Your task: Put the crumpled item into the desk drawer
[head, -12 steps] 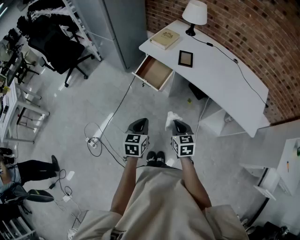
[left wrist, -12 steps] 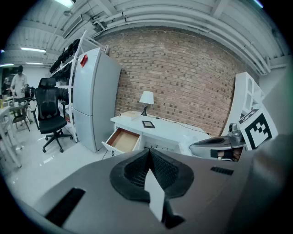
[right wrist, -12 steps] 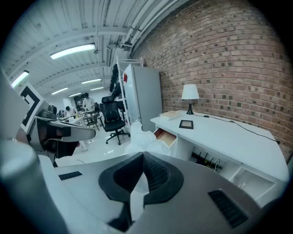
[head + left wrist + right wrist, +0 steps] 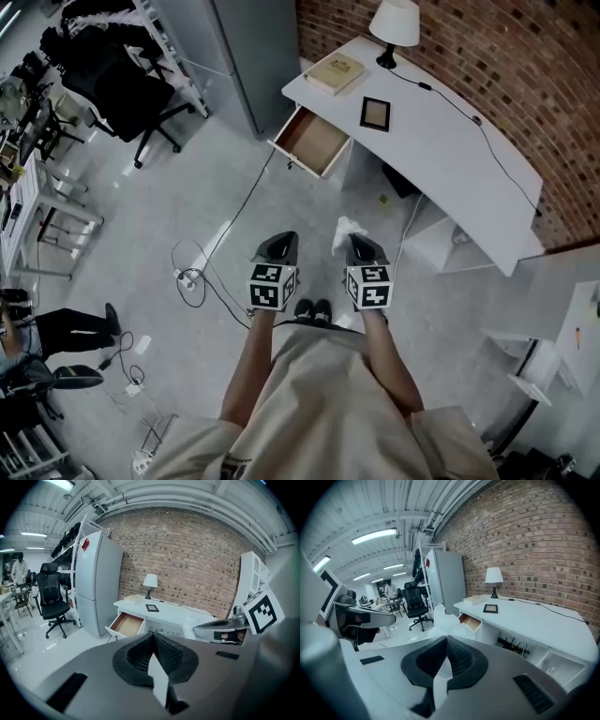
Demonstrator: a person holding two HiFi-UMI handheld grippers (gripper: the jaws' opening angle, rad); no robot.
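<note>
head view: left hand-held gripper pressed together, empty; right hand-held gripper pinching white crumpled item above floor; open drawer of counter at 12 o'clock, well apart | left gripper view: jaws together on nothing, drawer at 11 o'clock | right gripper view: crumpled item sticks out between jaws, drawer at its 3 o'clock

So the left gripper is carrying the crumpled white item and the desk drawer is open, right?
No, the right gripper carries the crumpled white item, as the right gripper view shows; the left gripper is shut on nothing. The desk drawer is open.
</note>
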